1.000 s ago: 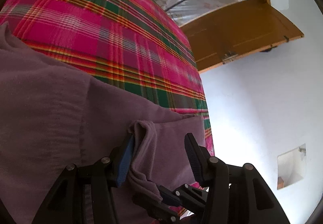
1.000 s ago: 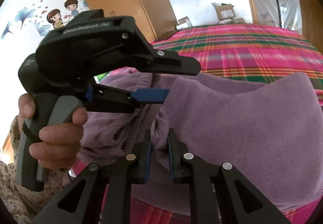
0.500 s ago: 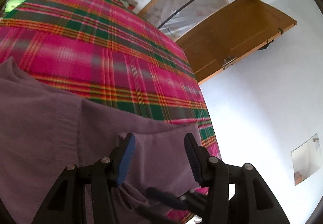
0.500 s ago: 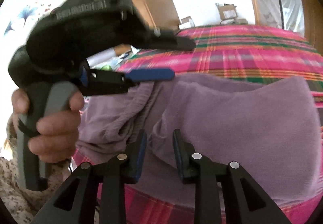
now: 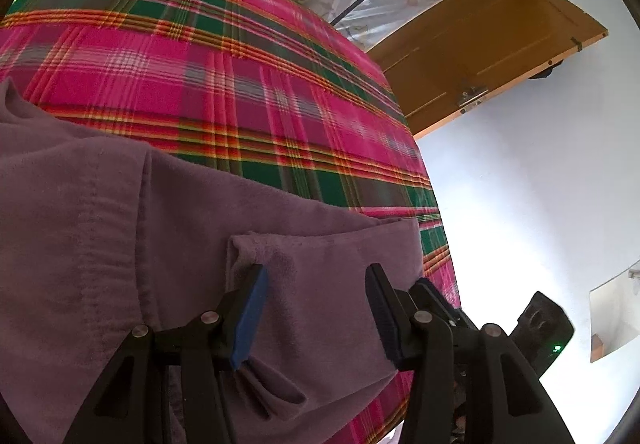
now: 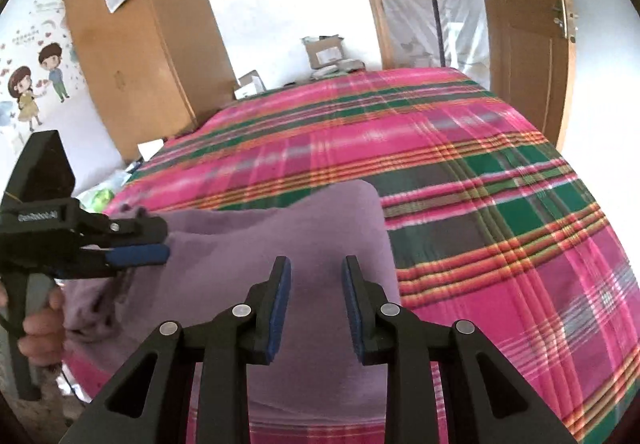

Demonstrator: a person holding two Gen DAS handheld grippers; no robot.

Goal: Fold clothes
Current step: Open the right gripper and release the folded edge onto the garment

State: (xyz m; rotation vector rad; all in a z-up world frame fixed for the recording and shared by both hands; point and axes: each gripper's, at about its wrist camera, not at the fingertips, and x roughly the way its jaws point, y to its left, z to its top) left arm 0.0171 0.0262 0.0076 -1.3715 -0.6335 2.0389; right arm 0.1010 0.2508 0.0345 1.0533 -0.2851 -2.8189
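A purple fleece garment (image 6: 304,236) lies spread along the near edge of a bed (image 6: 500,204) covered in a pink-and-green plaid sheet, partly folded, with a doubled-over flap (image 5: 280,256) near its right end. Its long axis appears to run side to side along that edge, crossways to both pairs of tongs, which point down at it from the near side.

The left tongs (image 5: 316,312) stand wide apart with nothing pinched; the folded flap lies right under and between their blue pads, though whether the pads touch it cannot be told. In the right wrist view the same tool reaches in from the left over the bunched, wrinkled end of the garment, a person's hand (image 6: 40,320) on its grip.

The right tongs (image 6: 316,304) are parted and grip nothing, hovering above the smooth middle of the cloth, with the garment's far right corner (image 6: 368,192) ahead of them and a little to the right.

By the look of it, the left tongs are nearer the loose flap and the right tongs nearer that free corner; the next fold likely turns on which end is taken across the long axis.
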